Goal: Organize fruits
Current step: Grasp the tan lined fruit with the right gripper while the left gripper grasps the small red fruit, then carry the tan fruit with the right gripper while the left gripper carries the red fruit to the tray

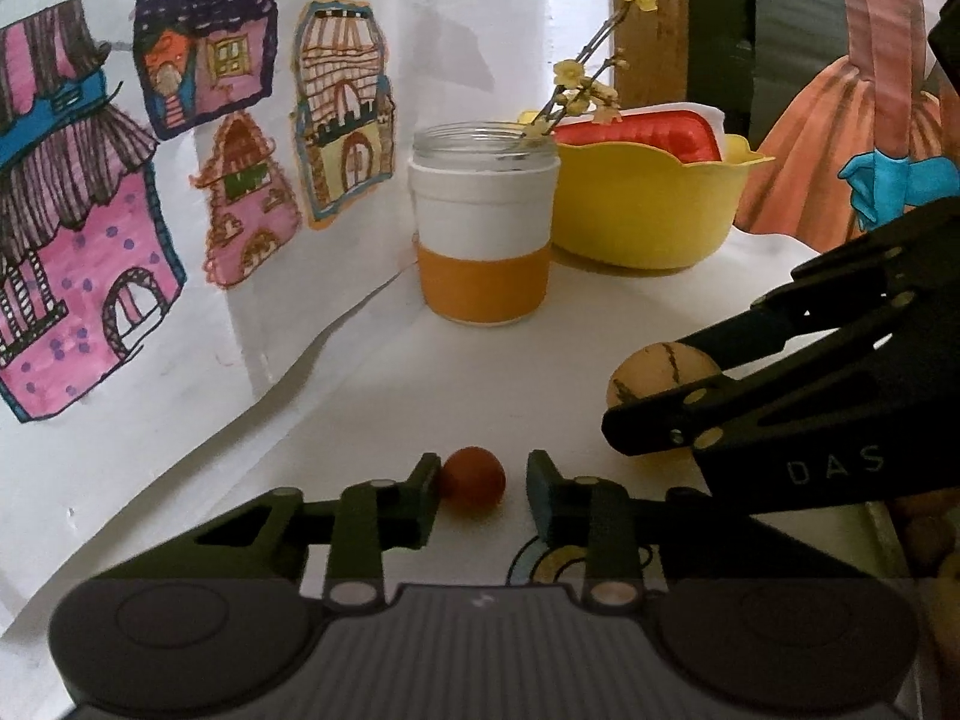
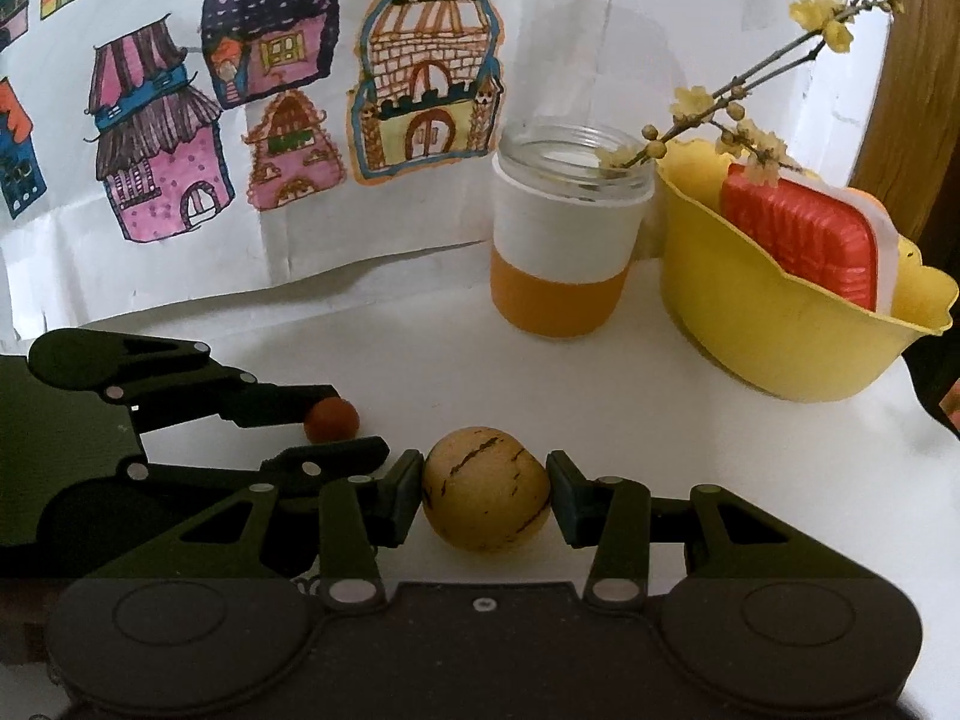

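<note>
Both hands are mid-grab here, so the trick for this step is getting each fruit seated squarely before lifting anything toward the yellow bowl (image 2: 780, 348) at the back right of the desk (image 2: 690, 450).

The left gripper (image 1: 483, 489) sits around the small red fruit (image 1: 472, 477), which rests on the desk. Its left pad touches the fruit, but the right pad stands just clear, with a sliver of white desk showing between them. So it's narrowed down but not clamped (I'd shift it slightly so the fruit sits centred, otherwise it rolls off sideways when the pads meet). Something that small and round will squirt out easily, so I'd go slow and low.

The right gripper (image 2: 486, 495) is partly closed around the yellow striped fruit (image 2: 486, 489), both pads pressing its sides at the widest part, which looks like a solid hold. The fruit seems to sit on or just off the desk; I can't tell which.

When lifting, watch the jar (image 2: 567, 240) with the flowering twigs (image 2: 738, 102) leaning right over the bowl, and the red box (image 2: 804, 240) already in there.
</note>
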A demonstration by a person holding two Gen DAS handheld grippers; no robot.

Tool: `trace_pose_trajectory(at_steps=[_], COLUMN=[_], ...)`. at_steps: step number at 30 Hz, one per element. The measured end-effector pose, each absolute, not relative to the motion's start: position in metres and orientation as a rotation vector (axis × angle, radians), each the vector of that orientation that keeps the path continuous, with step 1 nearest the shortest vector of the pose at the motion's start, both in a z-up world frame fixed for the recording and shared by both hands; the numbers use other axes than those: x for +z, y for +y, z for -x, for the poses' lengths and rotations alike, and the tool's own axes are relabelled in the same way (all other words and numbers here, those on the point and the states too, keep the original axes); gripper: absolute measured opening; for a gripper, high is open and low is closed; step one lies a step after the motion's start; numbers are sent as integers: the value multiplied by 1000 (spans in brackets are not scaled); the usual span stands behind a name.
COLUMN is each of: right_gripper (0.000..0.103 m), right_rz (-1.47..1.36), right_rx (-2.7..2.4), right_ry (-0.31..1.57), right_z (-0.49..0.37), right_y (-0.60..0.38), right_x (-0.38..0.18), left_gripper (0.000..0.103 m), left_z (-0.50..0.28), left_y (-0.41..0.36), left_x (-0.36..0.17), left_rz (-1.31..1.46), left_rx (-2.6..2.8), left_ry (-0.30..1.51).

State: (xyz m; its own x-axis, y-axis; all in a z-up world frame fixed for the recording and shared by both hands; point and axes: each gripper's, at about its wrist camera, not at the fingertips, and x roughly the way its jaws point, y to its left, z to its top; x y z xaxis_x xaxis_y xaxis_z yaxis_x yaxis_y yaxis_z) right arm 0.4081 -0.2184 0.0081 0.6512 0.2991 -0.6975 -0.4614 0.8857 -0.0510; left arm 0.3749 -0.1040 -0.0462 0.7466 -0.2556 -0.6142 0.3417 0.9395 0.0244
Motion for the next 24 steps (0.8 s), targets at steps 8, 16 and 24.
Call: trace_pose_trajectory(at_steps=[8,16,24], right_gripper=[47,47,47], right_rz=[290,371,394], right_rx=[431,429,435], right_ry=[714,668,653], right_z=[-402,-394,-390], right_y=[-215,-210,-207], right_x=[8,7,7], left_gripper=[24,24,23], left_z=[-373,-368,-364], left_y=[-100,-97,-94], left_x=[-46,-45,-43], left_rz=[-128,-115,-99], left_rx=[-330,-319,-305], left_ry=[652,657,663])
